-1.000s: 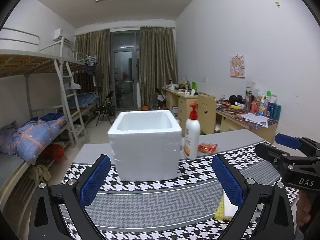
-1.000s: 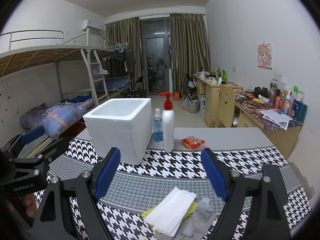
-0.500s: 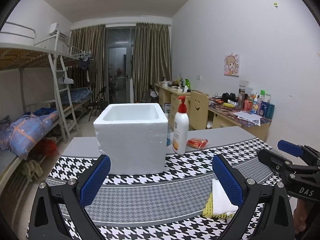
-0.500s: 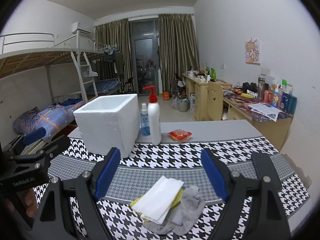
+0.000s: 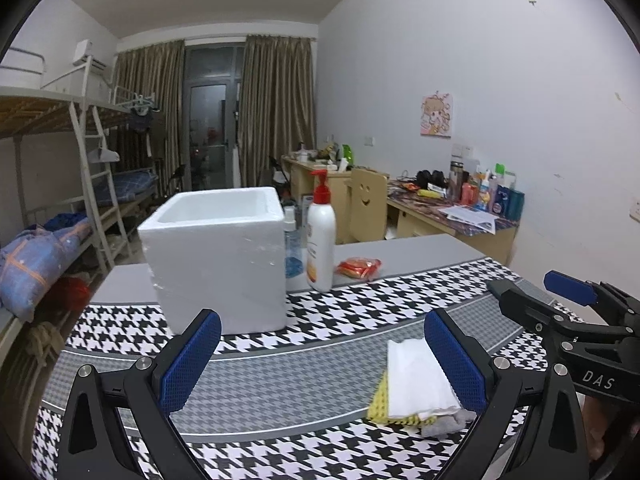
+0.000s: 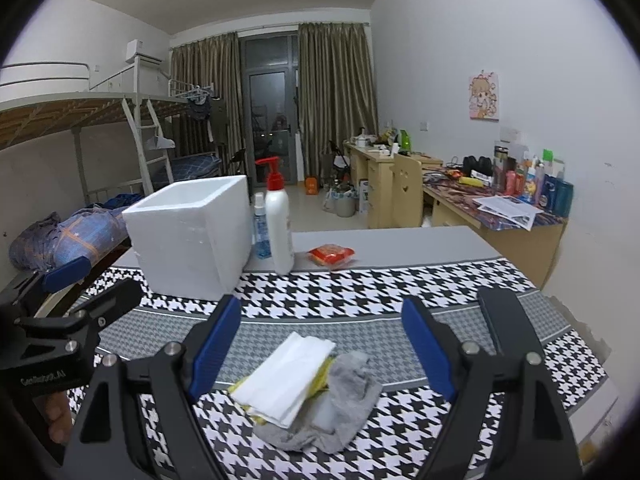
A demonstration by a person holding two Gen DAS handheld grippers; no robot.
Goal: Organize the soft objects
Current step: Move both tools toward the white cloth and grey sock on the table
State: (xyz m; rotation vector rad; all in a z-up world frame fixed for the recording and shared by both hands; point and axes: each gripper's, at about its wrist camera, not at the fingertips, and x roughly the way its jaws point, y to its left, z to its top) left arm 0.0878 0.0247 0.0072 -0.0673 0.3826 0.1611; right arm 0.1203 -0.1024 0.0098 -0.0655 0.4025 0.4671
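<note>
The table (image 6: 400,240), covered by a houndstooth cloth over its near part, carries everything. The white foam box (image 6: 192,236) stands toward the far left of the cloth, open at the top; what shows of its inside from these low views looks bare, though the bottom is hidden.

Just right of the box, at the cloth's far edge, stand a pump bottle (image 6: 280,228) and a small blue spray bottle (image 6: 262,228), and a red packet (image 6: 331,256) lies on the bare grey strip beyond.

The soft things lie in one pile near the table's front edge, right of the middle: a grey cloth (image 6: 340,404) at the bottom, a yellow cloth (image 6: 322,376) showing only as a fringe, and a folded white cloth (image 6: 288,376) on top. The white cloth is an oblong whose long axis runs on a diagonal, from the near left up toward the far right corner, as the right wrist view shows it. The grey one is crumpled, with no clear axis.

By my reading nothing is sorted yet: the pile is untouched, and every piece has yet to be lifted and, probably, put in the box.

The right gripper (image 6: 320,348) hangs over the pile with jaws spread wide and nothing between the pads. The left gripper (image 5: 320,360) is likewise spread wide and empty, the pile beside its right finger.
</note>
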